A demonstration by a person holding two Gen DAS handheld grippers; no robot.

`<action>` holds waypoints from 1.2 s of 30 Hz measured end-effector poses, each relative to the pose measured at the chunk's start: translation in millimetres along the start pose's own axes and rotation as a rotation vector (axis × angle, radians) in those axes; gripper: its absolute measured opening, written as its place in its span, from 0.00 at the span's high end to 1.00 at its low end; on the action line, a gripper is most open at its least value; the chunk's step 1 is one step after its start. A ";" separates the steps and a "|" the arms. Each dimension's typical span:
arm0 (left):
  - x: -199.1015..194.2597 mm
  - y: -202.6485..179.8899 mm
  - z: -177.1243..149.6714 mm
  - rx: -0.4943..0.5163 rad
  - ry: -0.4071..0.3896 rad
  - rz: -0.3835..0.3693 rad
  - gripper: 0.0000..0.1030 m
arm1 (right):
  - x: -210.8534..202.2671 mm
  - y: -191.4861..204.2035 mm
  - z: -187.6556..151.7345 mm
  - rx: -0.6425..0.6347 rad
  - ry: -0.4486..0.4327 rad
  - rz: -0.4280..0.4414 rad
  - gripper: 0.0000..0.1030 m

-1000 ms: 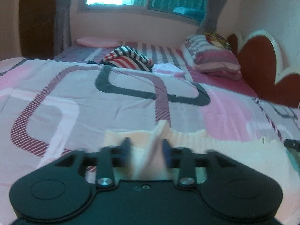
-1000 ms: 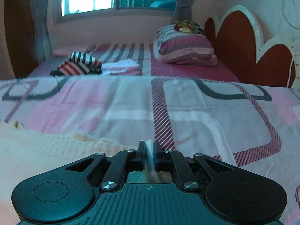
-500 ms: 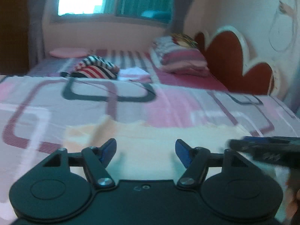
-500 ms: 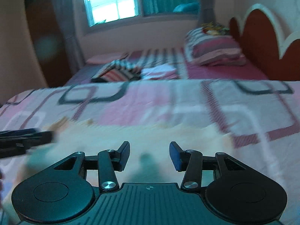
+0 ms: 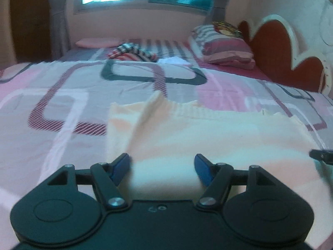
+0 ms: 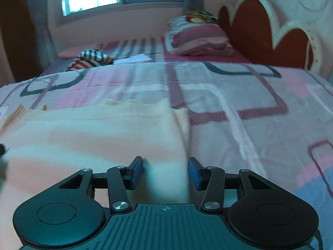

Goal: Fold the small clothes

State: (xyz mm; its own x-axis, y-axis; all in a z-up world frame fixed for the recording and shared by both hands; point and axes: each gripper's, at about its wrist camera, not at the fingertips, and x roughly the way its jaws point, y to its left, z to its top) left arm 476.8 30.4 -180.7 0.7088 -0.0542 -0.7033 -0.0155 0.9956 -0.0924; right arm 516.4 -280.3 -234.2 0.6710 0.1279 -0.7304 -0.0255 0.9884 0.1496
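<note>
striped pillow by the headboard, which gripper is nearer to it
Right, as a judgement. The striped pillow sits far up the bed, toward the right. The right gripper is over the right edge of the cream garment; the left gripper is over its left edge, farther away.

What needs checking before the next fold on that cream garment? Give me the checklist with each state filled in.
1. Left tool released, nothing pinched: ok.
2. Right tool released, pads clear of cloth: ok.
3. Cream garment lying on the bedspread, not hanging: ok.
4. Garment smooth: not ok, a raised ridge runs along its left part in the left wrist view.
5. Right edge aligned: cannot tell, blurred.
6. Striped clothes well clear of the fold area: ok.
</note>
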 end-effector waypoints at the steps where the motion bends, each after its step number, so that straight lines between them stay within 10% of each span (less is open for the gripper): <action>1: -5.5 -0.7 -1.0 -0.015 0.000 -0.011 0.34 | -4.8 -0.8 0.1 0.020 -0.001 0.012 0.55; 12: -14.0 -30.6 -28.0 0.030 0.069 -0.044 0.34 | -34.5 87.2 -22.5 -0.068 0.022 0.238 0.55; 36: -58.1 0.8 -67.5 0.084 0.109 -0.039 0.33 | -83.1 61.7 -79.4 -0.006 0.105 -0.034 0.55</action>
State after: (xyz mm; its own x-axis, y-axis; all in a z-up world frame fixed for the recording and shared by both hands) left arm 388.0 29.1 -187.4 0.6267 -0.0960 -0.7733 0.0725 0.9953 -0.0647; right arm 400.3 -223.5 -217.1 0.5900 0.1014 -0.8010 -0.0083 0.9928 0.1196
